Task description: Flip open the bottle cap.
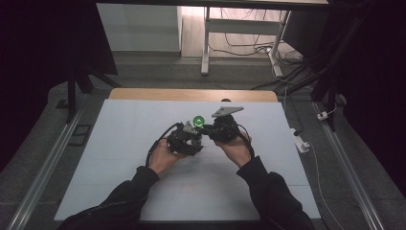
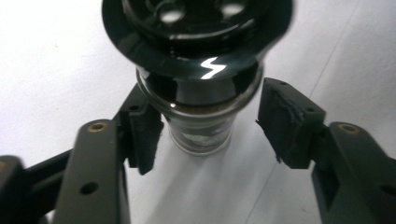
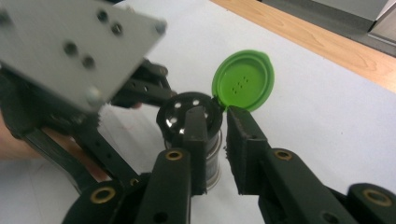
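Green flip lid stands open on the upright shaker jar, which sits between the left tool's parted jaws, right tool open just beside.

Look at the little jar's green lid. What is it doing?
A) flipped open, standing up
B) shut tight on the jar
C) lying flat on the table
A: in the right gripper view the green lid stands up, hinged at the edge of the jar's black top, whose holes show.
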The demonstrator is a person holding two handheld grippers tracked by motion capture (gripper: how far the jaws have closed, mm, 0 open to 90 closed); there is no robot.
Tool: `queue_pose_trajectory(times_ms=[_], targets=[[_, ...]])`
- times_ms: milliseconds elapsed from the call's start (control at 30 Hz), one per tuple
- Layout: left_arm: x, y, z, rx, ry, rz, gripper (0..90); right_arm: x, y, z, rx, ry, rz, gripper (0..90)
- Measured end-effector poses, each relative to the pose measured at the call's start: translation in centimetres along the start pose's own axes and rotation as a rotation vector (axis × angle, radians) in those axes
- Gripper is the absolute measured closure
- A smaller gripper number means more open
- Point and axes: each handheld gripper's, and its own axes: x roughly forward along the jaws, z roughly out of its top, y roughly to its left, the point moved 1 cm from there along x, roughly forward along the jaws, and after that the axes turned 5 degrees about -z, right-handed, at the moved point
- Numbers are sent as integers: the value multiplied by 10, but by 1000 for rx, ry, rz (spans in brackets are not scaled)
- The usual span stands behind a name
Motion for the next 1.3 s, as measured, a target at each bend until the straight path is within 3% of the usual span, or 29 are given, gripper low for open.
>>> queue_pose_trajectory(times_ms=[233,433,633,867,1033,1300], targets=[[-15,5,-5,-76,-32,-56,271,-10,1,-7,28,1,6,637],[-24,6,-13,-91,-23,-91,246,-13,2,-9,41,6,23,565],[-32,6,-17,-131,-23,-114,225,-14,8,-11,25,18,28,493],[-43,1,-22,-137,-25,-136,145,-15,13,-14,38,21,39,392],[-50,-3,-29,-133,6,-137,65,-16,16,-16,51,26,48,321],[-67,-6,-43,-111,-18,-132,24,-23,22,-21,66,37,70,210]])
